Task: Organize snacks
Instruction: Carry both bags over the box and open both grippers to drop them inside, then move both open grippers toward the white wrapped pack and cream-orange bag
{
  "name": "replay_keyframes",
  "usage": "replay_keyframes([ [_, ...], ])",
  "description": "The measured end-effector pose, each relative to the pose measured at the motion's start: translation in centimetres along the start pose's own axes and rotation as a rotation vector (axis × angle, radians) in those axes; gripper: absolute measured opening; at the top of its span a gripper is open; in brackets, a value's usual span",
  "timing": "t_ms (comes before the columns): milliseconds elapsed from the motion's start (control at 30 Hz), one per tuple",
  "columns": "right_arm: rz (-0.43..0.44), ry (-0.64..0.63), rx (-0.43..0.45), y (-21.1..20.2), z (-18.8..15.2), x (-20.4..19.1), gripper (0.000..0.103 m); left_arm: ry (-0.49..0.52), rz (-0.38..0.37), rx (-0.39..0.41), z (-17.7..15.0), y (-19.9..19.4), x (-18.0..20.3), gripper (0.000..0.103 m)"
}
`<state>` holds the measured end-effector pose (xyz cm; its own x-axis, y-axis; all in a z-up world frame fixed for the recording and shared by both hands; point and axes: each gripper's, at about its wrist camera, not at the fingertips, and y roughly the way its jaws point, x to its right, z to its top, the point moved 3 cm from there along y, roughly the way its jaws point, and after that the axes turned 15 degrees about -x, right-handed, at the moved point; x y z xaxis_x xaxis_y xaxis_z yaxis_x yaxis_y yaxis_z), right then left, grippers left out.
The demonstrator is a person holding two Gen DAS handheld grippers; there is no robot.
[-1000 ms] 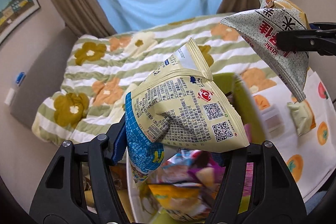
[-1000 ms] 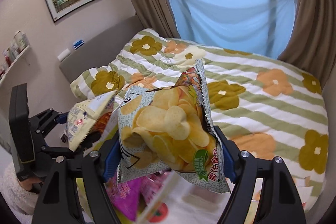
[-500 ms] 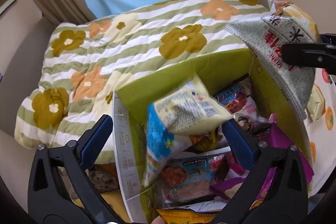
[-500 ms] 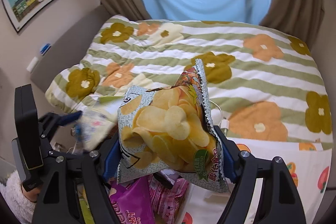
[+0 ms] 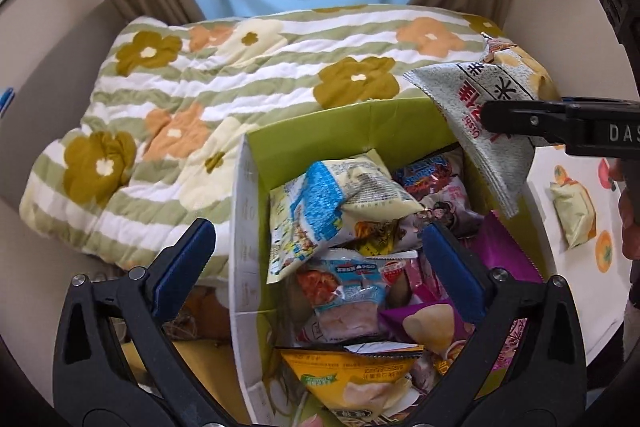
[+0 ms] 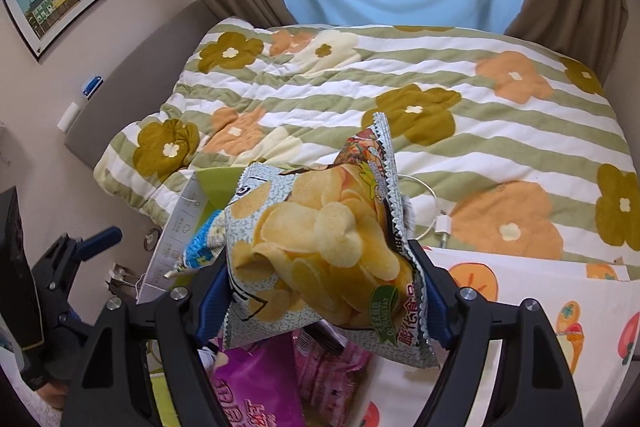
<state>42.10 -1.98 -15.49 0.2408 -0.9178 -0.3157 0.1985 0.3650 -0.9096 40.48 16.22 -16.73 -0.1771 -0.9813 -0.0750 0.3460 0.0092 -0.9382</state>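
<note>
A green cardboard box (image 5: 320, 135) holds several snack bags. A cream and blue snack bag (image 5: 332, 203) lies on top of the pile inside it. My left gripper (image 5: 316, 255) is open and empty, just above the box. My right gripper (image 6: 320, 283) is shut on a grey chip bag (image 6: 320, 251) printed with yellow crisps, held over the box's right side. The same chip bag (image 5: 492, 115) shows in the left wrist view, pinched by the right gripper. The box (image 6: 212, 183) shows partly in the right wrist view, behind the chip bag.
A bed with a flowered, striped quilt (image 5: 224, 95) lies behind the box. A table with a fruit-print cloth (image 5: 576, 291) stands to the right, with a small pale snack pack (image 5: 574, 215) on it. A white charger cable (image 6: 436, 223) lies on the quilt.
My left gripper opened and let go of the cream and blue bag, which dropped into the box. My right gripper, still holding the chip bag, has come over the box's right side.
</note>
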Motion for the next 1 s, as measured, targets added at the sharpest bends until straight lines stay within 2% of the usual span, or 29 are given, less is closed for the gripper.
replay_keyframes([
  [67,0.017,0.008,-0.003,0.4,0.3,-0.2,0.076,0.001,0.054,0.023,-0.1,-0.5,-0.1,0.102],
  [133,0.045,0.020,-0.018,1.1,0.6,-0.4,0.079,0.008,0.077,0.045,-0.3,-1.0,-0.1,0.102],
  [267,0.040,0.041,-0.001,1.7,0.5,-0.7,0.103,0.015,0.093,0.048,-0.9,-1.2,-0.2,0.102],
  [467,0.028,0.042,0.050,0.4,-1.9,-1.3,0.103,0.018,0.086,0.023,-2.4,-1.1,0.2,0.102],
  [633,0.002,0.026,0.072,-1.3,-3.6,-2.1,0.103,0.047,0.058,0.056,-3.5,-2.8,1.1,0.102],
  [833,-0.088,0.036,0.142,-5.4,-5.9,-2.2,0.103,0.079,0.019,0.098,-3.4,-5.0,3.0,0.102],
  [1000,-0.189,0.058,0.226,-9.8,-7.9,-0.1,0.103,0.121,-0.018,0.141,-3.3,-6.8,6.0,0.102],
])
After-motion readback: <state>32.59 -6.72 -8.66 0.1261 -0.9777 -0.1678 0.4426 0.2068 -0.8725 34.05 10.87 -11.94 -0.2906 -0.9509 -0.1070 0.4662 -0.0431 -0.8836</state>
